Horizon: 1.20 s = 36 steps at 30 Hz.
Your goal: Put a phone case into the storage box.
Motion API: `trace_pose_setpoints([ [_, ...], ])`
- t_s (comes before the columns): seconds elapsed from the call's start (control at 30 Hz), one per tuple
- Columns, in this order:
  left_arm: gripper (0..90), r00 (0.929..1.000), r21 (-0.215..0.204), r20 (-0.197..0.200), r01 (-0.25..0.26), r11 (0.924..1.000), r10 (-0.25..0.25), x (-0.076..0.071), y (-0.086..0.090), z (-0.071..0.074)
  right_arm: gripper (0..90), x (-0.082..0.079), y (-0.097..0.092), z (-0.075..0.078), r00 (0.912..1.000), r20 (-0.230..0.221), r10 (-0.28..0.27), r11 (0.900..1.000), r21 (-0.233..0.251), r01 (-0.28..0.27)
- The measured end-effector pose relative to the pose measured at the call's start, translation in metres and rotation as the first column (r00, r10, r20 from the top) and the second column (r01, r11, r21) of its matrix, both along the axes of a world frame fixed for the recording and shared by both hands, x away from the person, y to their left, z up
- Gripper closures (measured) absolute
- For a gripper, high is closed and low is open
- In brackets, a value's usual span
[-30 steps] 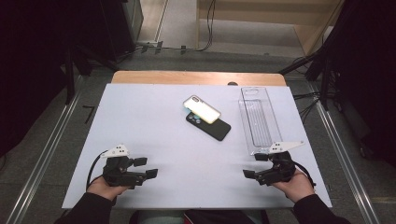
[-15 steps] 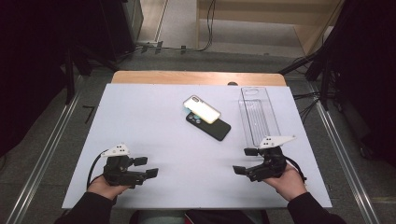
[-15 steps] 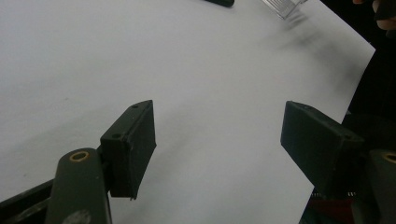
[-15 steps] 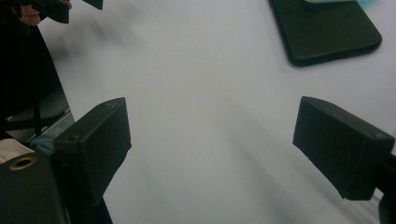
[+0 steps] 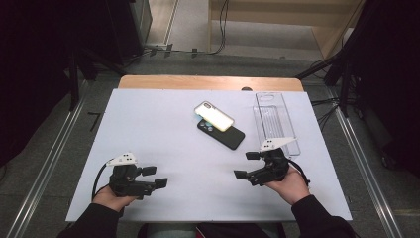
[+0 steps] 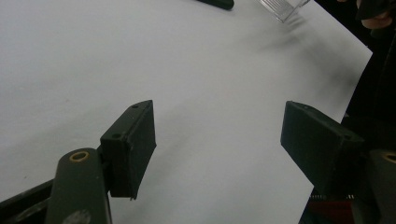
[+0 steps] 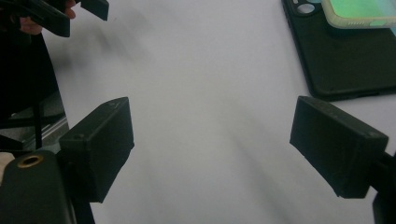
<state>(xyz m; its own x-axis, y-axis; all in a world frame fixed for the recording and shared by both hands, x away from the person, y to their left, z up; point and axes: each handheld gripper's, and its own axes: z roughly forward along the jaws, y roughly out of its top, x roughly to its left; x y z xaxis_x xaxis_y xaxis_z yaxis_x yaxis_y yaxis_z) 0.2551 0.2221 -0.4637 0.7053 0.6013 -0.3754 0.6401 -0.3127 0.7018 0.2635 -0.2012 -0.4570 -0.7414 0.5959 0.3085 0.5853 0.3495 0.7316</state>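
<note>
A phone [image 5: 214, 115] with a pale case and lit screen lies across a black phone case [image 5: 225, 135] at mid table. My right gripper [image 5: 246, 165] hovers low over the white sheet, just below and right of them, pointing left. In the right gripper view its jaws stand apart [image 7: 212, 126] with only bare sheet between them; they have just been closing a little. The black case [image 7: 345, 60] and phone [image 7: 362, 11] lie ahead to the upper right. My left gripper [image 5: 154, 176] rests at the front left, open [image 6: 217, 126] over bare sheet.
A clear plastic tray [image 5: 275, 121] lies lengthwise at the right, just beyond my right hand; its corner [image 6: 282, 5] shows in the left gripper view. The white sheet [image 5: 163, 129] covers the table, with a wooden edge [image 5: 208, 83] at the back. Floor rails run along both sides.
My right gripper has moved left and a little forward, from the front right corner toward the black case. The left gripper, phone, case and tray have stayed put.
</note>
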Motion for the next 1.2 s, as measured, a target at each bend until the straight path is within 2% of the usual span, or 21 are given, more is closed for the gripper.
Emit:
trace_pose_setpoints([
  [0.43, 27.2, 1.0000, 0.002, -0.002, 0.005, 1.0000, -0.005, 0.000, -0.001, 0.000, 11.8, 0.019, 0.011, 0.001, 0.9997, -0.001, -0.023, 0.9997, -0.009, 0.023],
  [0.53, 27.2, 1.0000, 0.001, -0.002, 0.006, 1.0000, -0.006, 0.000, -0.001, 0.000, 11.8, 0.024, 0.013, 0.003, 0.9996, -0.004, -0.029, 0.9995, 0.009, 0.029],
  [0.73, 27.2, 1.0000, 0.000, -0.004, 0.006, 1.0000, -0.006, 0.000, -0.001, 0.000, 11.7, 0.036, 0.019, 0.006, 0.9994, -0.001, -0.034, 0.9994, -0.001, 0.034],
  [1.2, 27.2, 1.0000, 0.003, -0.003, 0.002, 1.0000, -0.002, 0.000, -0.001, -0.001, 11.8, 0.076, 0.032, 0.011, 0.9987, 0.004, -0.051, 0.9987, -0.003, 0.051],
])
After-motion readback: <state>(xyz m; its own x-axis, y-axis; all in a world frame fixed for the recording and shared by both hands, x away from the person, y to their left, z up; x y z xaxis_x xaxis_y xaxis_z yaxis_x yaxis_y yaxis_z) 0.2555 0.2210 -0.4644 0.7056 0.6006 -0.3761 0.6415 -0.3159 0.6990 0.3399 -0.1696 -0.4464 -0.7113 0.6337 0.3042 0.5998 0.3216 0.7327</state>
